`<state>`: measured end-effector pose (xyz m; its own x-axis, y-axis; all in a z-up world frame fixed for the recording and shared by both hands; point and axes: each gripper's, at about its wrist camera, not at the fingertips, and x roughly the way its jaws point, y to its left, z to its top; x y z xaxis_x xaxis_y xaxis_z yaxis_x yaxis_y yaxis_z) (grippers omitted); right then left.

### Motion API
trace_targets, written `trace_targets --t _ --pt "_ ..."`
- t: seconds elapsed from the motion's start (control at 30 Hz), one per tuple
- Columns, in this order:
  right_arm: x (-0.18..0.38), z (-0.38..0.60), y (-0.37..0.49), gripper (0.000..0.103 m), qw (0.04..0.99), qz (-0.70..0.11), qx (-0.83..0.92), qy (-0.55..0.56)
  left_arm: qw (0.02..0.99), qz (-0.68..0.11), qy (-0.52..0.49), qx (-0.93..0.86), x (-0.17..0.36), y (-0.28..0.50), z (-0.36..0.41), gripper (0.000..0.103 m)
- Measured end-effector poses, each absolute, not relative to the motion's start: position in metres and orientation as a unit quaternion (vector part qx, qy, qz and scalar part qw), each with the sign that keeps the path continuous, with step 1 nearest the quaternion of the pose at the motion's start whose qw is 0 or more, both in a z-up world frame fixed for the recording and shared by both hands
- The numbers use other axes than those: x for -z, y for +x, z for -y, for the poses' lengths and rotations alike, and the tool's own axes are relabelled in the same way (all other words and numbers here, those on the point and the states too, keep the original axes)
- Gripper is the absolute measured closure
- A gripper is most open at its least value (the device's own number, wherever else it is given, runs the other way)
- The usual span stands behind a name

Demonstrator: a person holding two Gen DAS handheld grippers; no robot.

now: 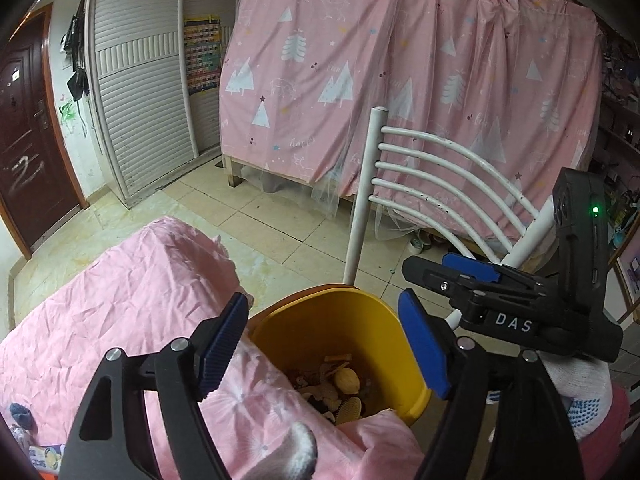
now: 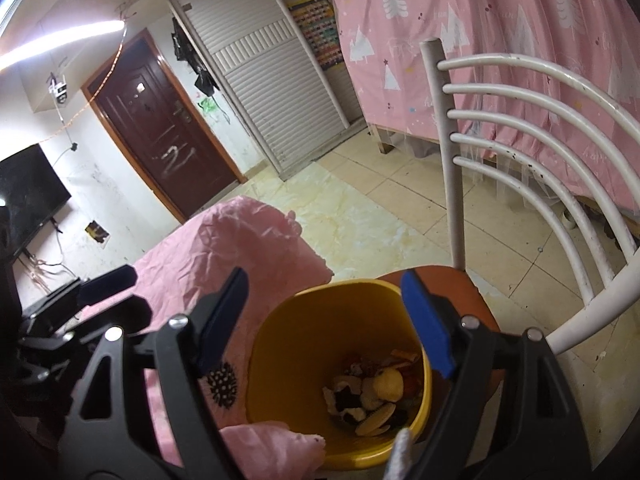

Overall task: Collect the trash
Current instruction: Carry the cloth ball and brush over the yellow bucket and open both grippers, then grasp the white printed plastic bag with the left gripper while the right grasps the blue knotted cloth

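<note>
A yellow bin [image 1: 372,320] [image 2: 288,352] stands on a chair seat beside a pink-covered table. Trash [image 1: 340,388] [image 2: 376,396] lies in its bottom: peels, shells and dark scraps. My left gripper [image 1: 324,344] is open and empty, held above the bin's mouth. My right gripper [image 2: 326,324] is open and empty, also above the bin. The right gripper also shows in the left wrist view [image 1: 452,280], to the right of the bin. The left gripper's dark body shows at the left edge of the right wrist view [image 2: 92,296].
The pink tablecloth [image 1: 120,300] [image 2: 224,248] reaches the bin's left rim. A white chair back [image 1: 440,184] [image 2: 520,152] rises behind the bin over a brown seat [image 2: 452,288]. A pink curtain [image 1: 400,80] hangs behind. A tiled floor [image 1: 260,216], door [image 2: 160,136] and TV [image 2: 28,192] are beyond.
</note>
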<state>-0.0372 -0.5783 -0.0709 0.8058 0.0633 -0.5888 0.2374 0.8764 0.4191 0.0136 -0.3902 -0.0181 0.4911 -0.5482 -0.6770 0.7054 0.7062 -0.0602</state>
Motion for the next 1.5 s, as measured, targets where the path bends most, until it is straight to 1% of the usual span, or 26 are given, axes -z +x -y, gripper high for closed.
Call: trace_targets --t 0.3,0.63,0.7,0.73,0.77,1.0,1.07,1.3,1.5 --pt "0.059 0.559 -0.035 0.027 0.923 -0.309 0.045 0.224 0.866 -0.338 0.088 0.358 0.003 0.014 0.354 0.034" --pt "0.034 0.516 -0.031 0.027 0.933 -0.31 0.038 0.18 0.879 -0.32 0.052 0.35 -0.014 0.012 0.302 0.03" --pt "0.03 0.508 -0.028 0.025 0.934 -0.31 0.034 0.174 0.882 -0.315 0.04 0.347 -0.018 0.013 0.289 0.03" --pt "0.028 0.501 -0.027 0.022 0.935 -0.31 0.032 0.169 0.884 -0.314 0.036 0.344 -0.018 0.013 0.281 0.03" --pt "0.025 0.495 -0.025 0.022 0.936 -0.31 0.029 0.164 0.886 -0.313 0.031 0.341 -0.019 0.014 0.274 0.03" --pt "0.017 0.444 -0.009 0.022 0.939 -0.319 -0.002 0.129 0.899 -0.312 0.015 0.307 -0.019 0.018 0.225 0.029" --pt "0.015 0.428 -0.003 0.022 0.939 -0.322 -0.013 0.119 0.902 -0.316 0.011 0.294 -0.018 0.021 0.206 0.027" --pt "0.018 0.373 0.018 0.022 0.934 -0.34 -0.056 0.091 0.915 -0.324 -0.017 0.24 -0.017 0.036 0.145 0.023" --pt "0.028 0.319 0.032 0.022 0.925 -0.362 -0.103 0.059 0.921 -0.346 -0.01 0.179 -0.007 0.047 0.105 0.021"
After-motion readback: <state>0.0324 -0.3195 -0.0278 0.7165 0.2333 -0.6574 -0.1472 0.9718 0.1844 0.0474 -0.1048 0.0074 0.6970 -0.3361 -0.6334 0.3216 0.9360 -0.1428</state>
